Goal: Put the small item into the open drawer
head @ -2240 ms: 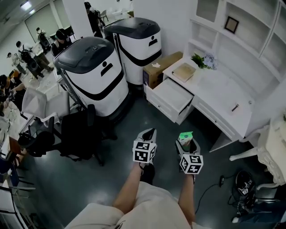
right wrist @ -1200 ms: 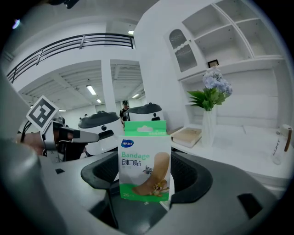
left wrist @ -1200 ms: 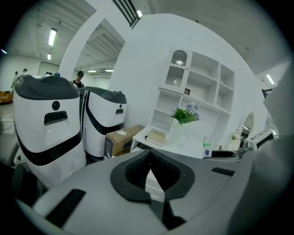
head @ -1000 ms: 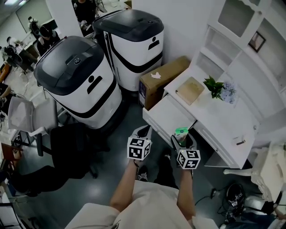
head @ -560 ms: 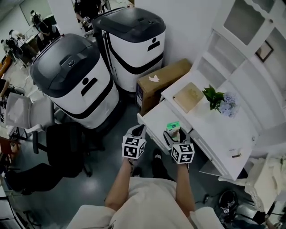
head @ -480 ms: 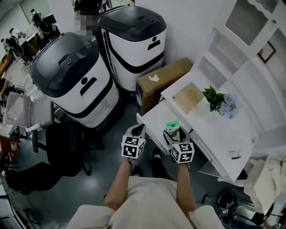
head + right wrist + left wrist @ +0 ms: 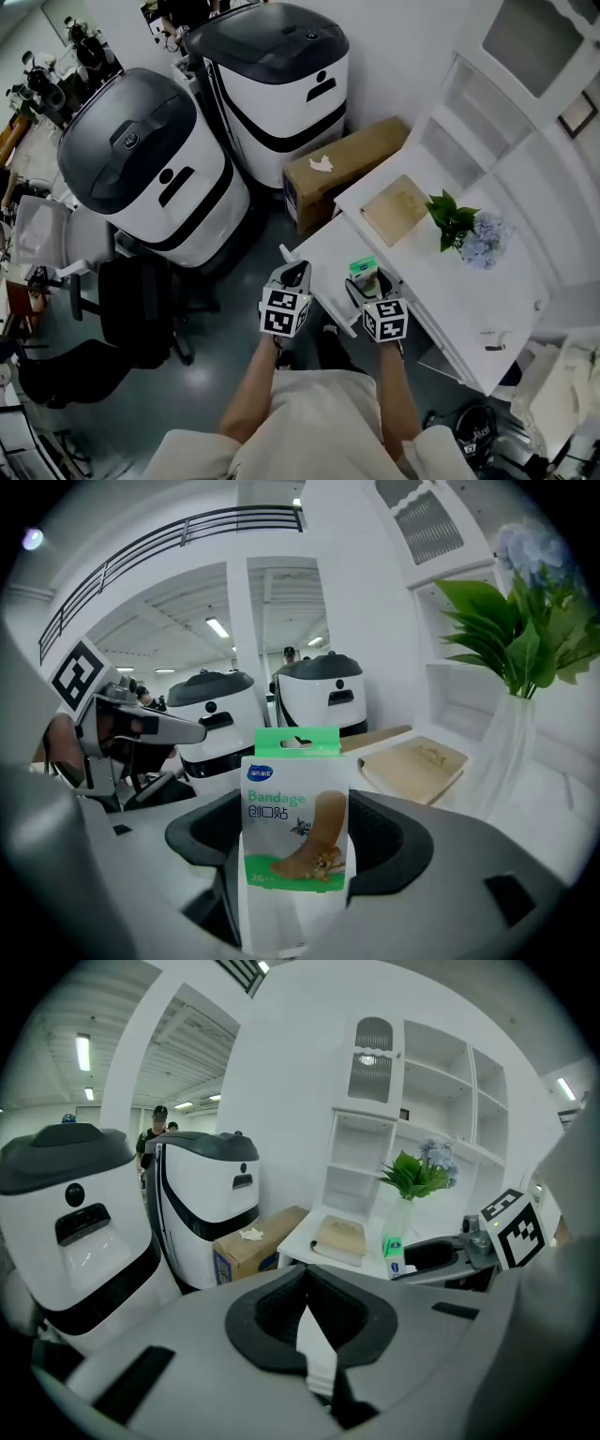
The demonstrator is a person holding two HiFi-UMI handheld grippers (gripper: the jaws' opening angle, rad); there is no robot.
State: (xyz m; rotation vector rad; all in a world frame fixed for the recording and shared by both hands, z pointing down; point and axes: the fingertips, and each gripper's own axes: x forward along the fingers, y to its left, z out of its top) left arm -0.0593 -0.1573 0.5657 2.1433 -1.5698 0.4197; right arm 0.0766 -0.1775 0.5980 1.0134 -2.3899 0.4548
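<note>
bandage box [image 7: 363, 271] held, nearer open drawer [image 7: 320, 265]

White desk [image 7: 441, 281] and dark floor [image 7: 225, 309], both loaded up.
On the desktop: a tan book [image 7: 396, 208], a leafy plant [image 7: 455, 217], pale blue flowers [image 7: 487, 251]; the drawer [image 7: 317, 258] stands open. Down on the floor: a cardboard box [image 7: 342, 173], two big white-and-black machines [image 7: 141, 178] [image 7: 277, 80], a black chair [image 7: 141, 309].

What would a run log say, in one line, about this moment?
step: carry to drawer | right gripper: shut on bandage box | left gripper: shut, empty | open drawer: box not yet inside
</note>
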